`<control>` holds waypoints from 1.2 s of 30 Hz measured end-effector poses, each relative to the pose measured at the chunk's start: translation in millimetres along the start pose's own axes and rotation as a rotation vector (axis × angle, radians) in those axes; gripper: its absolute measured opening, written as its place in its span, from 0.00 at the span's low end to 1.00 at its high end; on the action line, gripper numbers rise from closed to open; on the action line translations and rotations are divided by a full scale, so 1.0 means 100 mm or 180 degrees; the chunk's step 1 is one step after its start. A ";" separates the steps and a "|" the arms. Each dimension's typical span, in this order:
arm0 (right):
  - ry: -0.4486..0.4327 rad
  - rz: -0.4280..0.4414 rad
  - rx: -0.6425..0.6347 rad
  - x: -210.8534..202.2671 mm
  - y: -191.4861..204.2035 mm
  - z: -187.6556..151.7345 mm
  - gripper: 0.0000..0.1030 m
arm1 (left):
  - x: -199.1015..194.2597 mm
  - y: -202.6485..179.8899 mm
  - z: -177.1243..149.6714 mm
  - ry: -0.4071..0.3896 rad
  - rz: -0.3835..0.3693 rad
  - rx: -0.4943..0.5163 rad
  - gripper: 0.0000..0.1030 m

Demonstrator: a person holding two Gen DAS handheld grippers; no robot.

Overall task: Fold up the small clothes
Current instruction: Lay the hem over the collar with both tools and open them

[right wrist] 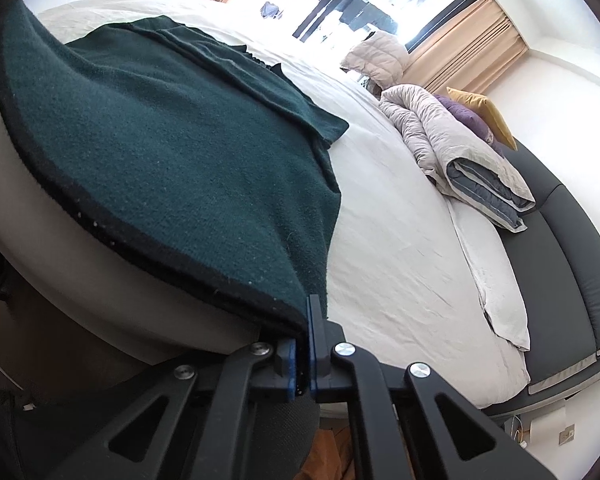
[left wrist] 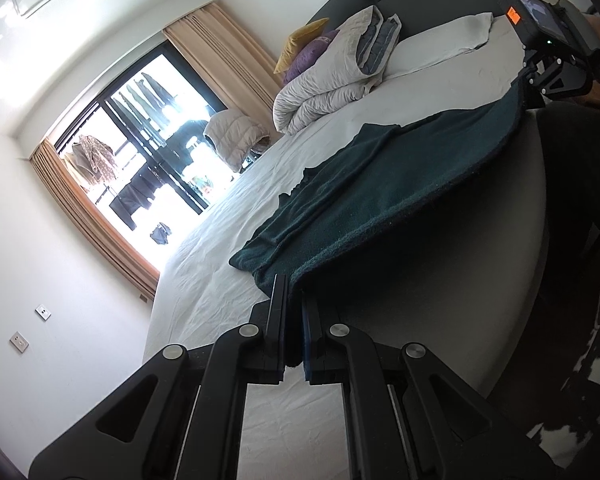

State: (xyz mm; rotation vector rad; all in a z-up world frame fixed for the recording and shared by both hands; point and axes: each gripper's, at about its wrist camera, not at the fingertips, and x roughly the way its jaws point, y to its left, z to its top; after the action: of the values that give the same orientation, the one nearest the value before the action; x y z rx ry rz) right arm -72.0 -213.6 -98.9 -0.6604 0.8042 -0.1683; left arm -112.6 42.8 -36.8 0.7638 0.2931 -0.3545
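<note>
Left hand-held gripper (left wrist: 294,292) and right hand-held gripper (right wrist: 306,320) each pinch a near corner of the green garment (right wrist: 172,152), lifted off the bed (right wrist: 400,260); folding looks barely begun.

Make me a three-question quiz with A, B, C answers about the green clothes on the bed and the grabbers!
1. Where does the green garment lie?
A. on the white bed
B. on a chair
C. on the floor

2. What colour is the pillow beside the yellow pillow?
A. red
B. purple
C. orange

3. How is the right gripper?
A. wide open
B. shut on the garment's hem
C. shut on a pillow

Answers: 1 A, it spreads over the sheet; 2 B, the purple pillow peeks out behind the quilt; 3 B, cloth sits between its fingers, as with the left gripper.
</note>
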 end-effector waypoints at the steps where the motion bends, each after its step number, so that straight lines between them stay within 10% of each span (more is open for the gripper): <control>1: -0.0018 -0.0018 -0.0012 -0.01 0.00 0.01 0.04 | 0.00 -0.01 -0.02 0.0013 -0.0002 -0.0012 0.05; 23: -0.0602 -0.0358 -0.0051 -0.03 -0.41 0.76 0.03 | 0.29 0.68 0.28 -0.0065 0.0110 -0.0802 0.05; 36: -0.0514 -0.0088 -0.0263 1.03 -0.67 1.86 0.03 | 1.78 1.60 0.48 0.0393 -0.0062 -0.1391 0.05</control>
State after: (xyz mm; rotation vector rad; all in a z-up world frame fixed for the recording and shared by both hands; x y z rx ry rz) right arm 138.4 -215.6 -27.2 -0.7534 0.6495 -0.1056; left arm 120.5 78.4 27.0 0.3531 0.4762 -0.2490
